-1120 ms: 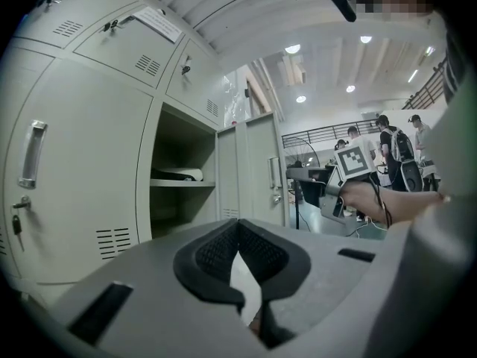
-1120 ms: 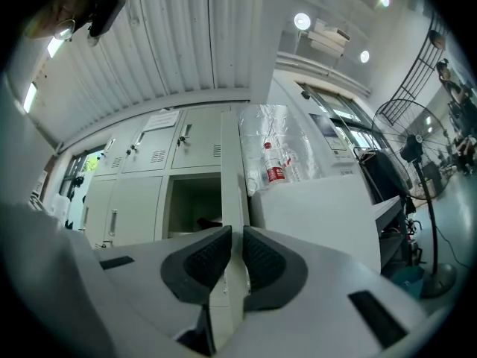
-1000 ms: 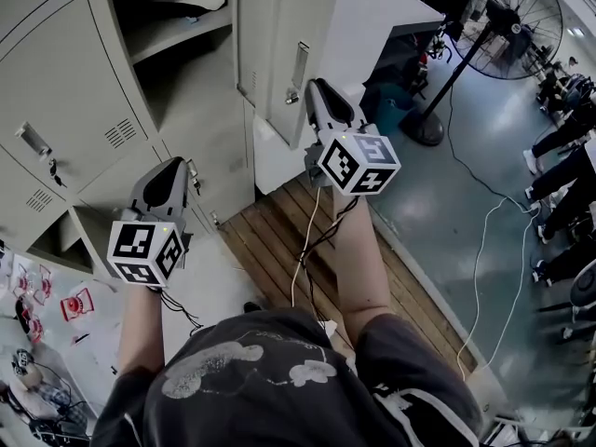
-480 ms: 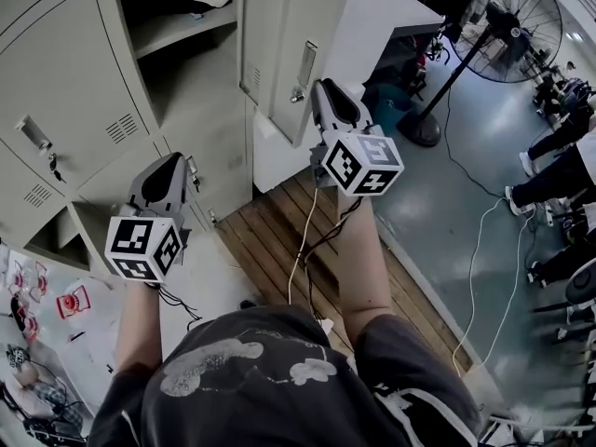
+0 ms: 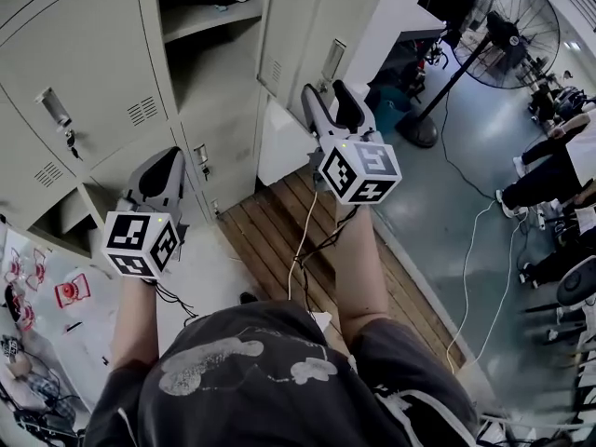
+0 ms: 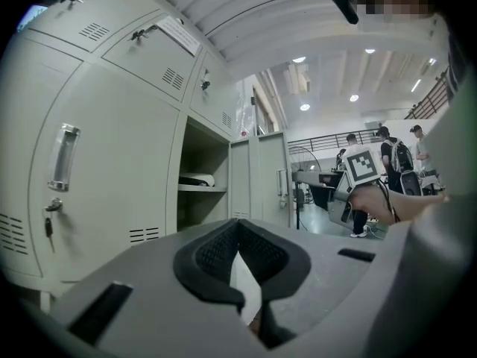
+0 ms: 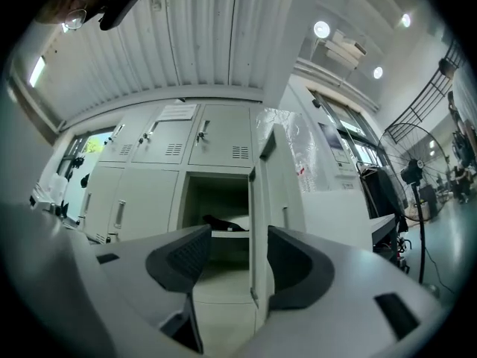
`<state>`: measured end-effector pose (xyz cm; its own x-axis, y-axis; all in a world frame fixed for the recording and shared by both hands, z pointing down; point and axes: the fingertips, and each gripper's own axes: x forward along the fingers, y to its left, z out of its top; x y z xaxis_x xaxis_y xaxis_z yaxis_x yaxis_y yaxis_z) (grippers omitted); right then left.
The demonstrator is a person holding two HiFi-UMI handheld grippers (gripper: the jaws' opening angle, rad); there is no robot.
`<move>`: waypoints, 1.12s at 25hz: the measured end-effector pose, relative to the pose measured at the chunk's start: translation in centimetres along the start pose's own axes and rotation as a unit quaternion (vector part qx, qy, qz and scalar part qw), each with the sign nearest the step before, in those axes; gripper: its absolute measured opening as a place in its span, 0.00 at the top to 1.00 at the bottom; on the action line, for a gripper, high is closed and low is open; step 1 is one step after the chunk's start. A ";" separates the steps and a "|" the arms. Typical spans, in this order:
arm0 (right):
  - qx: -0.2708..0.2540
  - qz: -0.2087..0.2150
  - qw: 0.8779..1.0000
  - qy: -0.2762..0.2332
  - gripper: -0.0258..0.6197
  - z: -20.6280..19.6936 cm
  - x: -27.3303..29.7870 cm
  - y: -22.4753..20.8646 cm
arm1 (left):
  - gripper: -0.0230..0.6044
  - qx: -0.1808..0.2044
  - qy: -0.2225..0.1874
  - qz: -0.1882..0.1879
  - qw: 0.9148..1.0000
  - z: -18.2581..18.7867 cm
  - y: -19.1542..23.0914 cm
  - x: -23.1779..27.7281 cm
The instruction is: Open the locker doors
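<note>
We stand before a bank of pale grey metal lockers (image 5: 37, 7), and we take its open upper compartment (image 5: 209, 59) as our mark. That compartment's pale grey metal door (image 5: 303, 26) is swung wide and stands to the right of the opening, with a recessed handle (image 5: 332, 60) on its outer face. Inside, a shelf (image 5: 209, 19) crosses the opening high up. Something low lies on it, and we cannot tell what it is.

Our right gripper (image 5: 326, 96) is just in front of the open compartment, below the door's free edge and near it. Its fingers (image 7: 182, 256) have just been spreading and now stand released, well apart. In the right gripper view the door's edge shows in the gap between them, but beyond them. Neither pad presses on it, and nothing is held.

Our left gripper (image 5: 168, 161) is to the left of the compartment and lower, in front of the closed doors. Its fingers are clenched, tips together, with nothing in them.

To the left of the compartment a closed door (image 5: 93, 82) carries a shiny handle (image 5: 53, 108) with a key (image 5: 70, 141) hanging below it. Directly below the compartment another door (image 5: 219, 156) is shut. A slatted wooden platform (image 5: 270, 226) lies on the floor below and to the right of the compartment. Farther right stands a black pedestal fan (image 5: 507, 26).
</note>
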<state>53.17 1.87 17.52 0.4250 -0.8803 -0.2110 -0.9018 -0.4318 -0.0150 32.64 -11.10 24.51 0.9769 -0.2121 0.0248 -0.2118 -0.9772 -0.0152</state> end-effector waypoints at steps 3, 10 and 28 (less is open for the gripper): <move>-0.001 0.019 1.000 0.002 0.58 0.2 0.5 3.5 | 0.95 -0.001 -0.007 0.014 1.000 0.5 1.7 -2.4; 0.006 0.102 0.995 0.007 0.58 0.2 3.4 14.2 | 0.95 -0.005 -0.020 0.083 0.996 1.4 7.8 -9.7; 0.064 0.326 0.943 0.026 0.49 -3.1 9.1 42.4 | 0.95 -0.021 -0.011 0.253 0.967 -1.1 19.6 -28.1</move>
<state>19.06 -25.00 18.02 -0.2224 -0.9603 -0.1687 -0.9735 0.2283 -0.0162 0.98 -24.34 24.64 0.7477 -0.6640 0.0032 -0.6639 -0.7475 0.0209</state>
